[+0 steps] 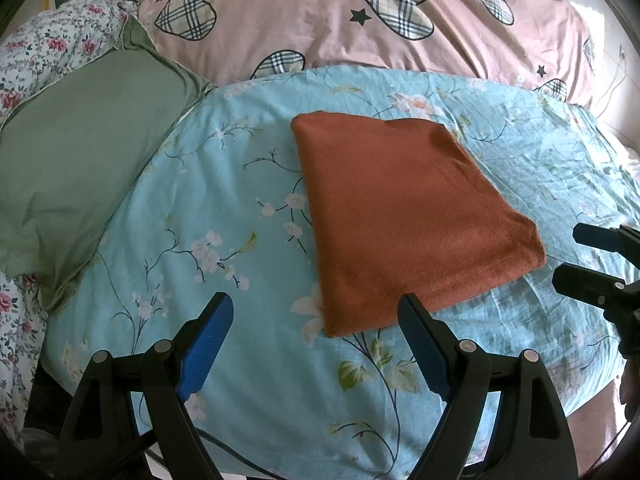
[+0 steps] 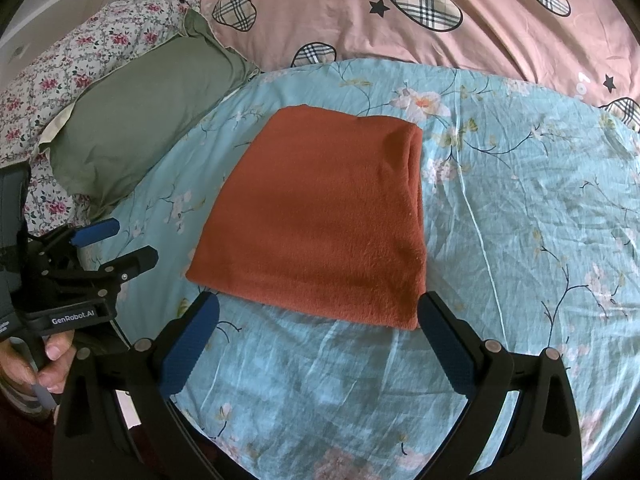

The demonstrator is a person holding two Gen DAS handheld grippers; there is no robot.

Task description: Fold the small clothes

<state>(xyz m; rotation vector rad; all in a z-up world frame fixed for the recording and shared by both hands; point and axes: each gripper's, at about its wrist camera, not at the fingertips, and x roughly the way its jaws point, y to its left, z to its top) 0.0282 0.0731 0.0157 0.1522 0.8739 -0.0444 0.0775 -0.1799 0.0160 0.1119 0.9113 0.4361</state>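
A rust-orange fleece garment (image 1: 408,216) lies folded into a flat rectangle on the light-blue floral bedsheet (image 1: 224,184); it also shows in the right wrist view (image 2: 320,220), with a thick fold along its right side. My left gripper (image 1: 316,308) is open and empty, just in front of the garment's near left corner. My right gripper (image 2: 318,308) is open and empty at the garment's near edge. The right gripper shows at the right edge of the left wrist view (image 1: 576,256), and the left gripper at the left of the right wrist view (image 2: 132,240).
A green pillow (image 1: 80,152) lies left of the garment. A pink duvet with plaid hearts (image 1: 360,20) is bunched across the back. A floral quilt (image 1: 48,48) sits at the far left. The bed's front edge is just below the grippers.
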